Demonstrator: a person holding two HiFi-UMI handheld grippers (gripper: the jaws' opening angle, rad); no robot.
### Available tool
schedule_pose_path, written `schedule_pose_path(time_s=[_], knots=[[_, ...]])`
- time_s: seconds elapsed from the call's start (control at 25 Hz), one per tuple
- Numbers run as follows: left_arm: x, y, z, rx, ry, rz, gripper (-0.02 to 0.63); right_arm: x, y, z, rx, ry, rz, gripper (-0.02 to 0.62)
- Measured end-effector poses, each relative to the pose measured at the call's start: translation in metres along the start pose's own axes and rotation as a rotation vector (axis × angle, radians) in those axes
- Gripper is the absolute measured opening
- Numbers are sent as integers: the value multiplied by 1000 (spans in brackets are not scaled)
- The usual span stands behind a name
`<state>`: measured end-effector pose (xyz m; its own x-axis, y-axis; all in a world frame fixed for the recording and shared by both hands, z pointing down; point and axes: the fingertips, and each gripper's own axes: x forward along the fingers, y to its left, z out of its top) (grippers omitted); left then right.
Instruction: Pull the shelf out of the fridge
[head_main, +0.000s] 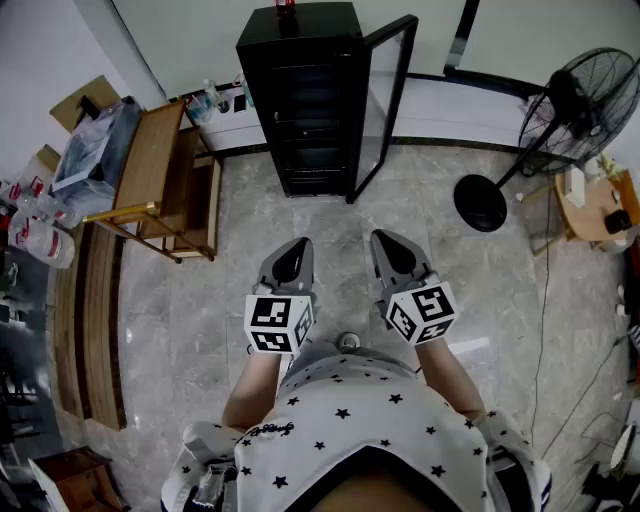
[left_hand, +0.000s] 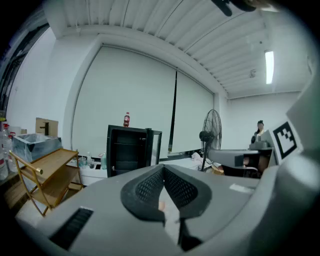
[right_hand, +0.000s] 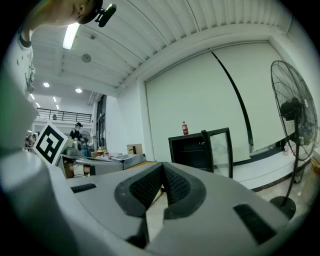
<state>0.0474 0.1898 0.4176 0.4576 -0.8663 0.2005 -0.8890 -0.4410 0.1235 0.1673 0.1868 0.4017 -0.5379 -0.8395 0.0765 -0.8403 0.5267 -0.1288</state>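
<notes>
Grey floor (head_main: 335, 225) lies btwn grippers & far fridge (head_main: 310, 100), door (head_main: 388, 95) open; fan (head_main: 575, 110) right, rack (head_main: 150, 170) left. Left gripper (head_main: 297, 247) & right gripper (head_main: 386, 242): jaws pressed together, empty.

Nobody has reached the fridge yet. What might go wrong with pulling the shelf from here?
1. The left gripper and right gripper are both shut and empty, so they must open before gripping a shelf.
2. A bottle stands on top of the fridge, and a hard tug might rock it off.
3. The glass door stands open on the fridge's right, where the right gripper may bump it going in.
</notes>
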Motion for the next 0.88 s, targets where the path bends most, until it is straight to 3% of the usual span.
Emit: schedule_pose_path(time_s=[0.16, 0.44, 0.88], knots=[[-9, -4, 1, -30, -18, 14, 12, -10, 7, -4, -6, 17, 17, -8], [-19, -8, -2, 1, -26, 32, 12, -14, 13, -5, -16, 22, 39, -7], [-20, -18, -15, -49, -14, 63, 12, -15, 8, -8, 11, 14, 89, -6]])
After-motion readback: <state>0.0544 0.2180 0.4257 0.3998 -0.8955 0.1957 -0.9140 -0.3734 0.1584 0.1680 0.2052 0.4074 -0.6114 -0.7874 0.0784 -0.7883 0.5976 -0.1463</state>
